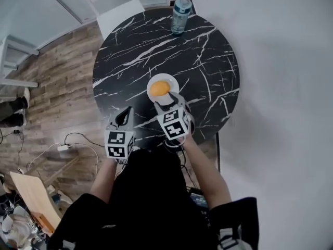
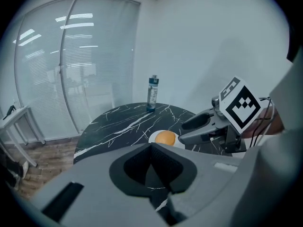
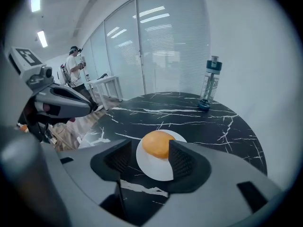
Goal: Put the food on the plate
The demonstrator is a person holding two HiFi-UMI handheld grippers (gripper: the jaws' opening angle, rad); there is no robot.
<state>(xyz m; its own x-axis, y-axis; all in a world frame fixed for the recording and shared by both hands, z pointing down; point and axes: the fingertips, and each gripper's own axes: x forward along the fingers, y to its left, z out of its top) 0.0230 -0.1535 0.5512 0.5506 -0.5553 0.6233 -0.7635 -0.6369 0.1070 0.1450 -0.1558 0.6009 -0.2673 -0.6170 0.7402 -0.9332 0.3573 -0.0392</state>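
A round orange piece of food (image 1: 159,88) lies on a small white plate (image 1: 172,82) near the front of a round black marble table (image 1: 156,40). My right gripper (image 1: 166,101) hovers at the plate's near rim. In the right gripper view its jaws stand open (image 3: 150,150), with the food (image 3: 158,143) just past the tips and untouched on the plate (image 3: 156,169). My left gripper (image 1: 124,117) hangs to the left over the table's front edge, shut and empty (image 2: 151,148). From there the food (image 2: 165,137) and the right gripper (image 2: 182,131) show ahead.
A clear water bottle (image 1: 180,14) stands at the table's far edge, also the bottle (image 3: 210,84) in the right gripper view. A white chair (image 1: 117,9) sits behind the table. Wood floor (image 1: 52,87) and cables lie left, a white wall right. A person (image 3: 75,67) stands far off.
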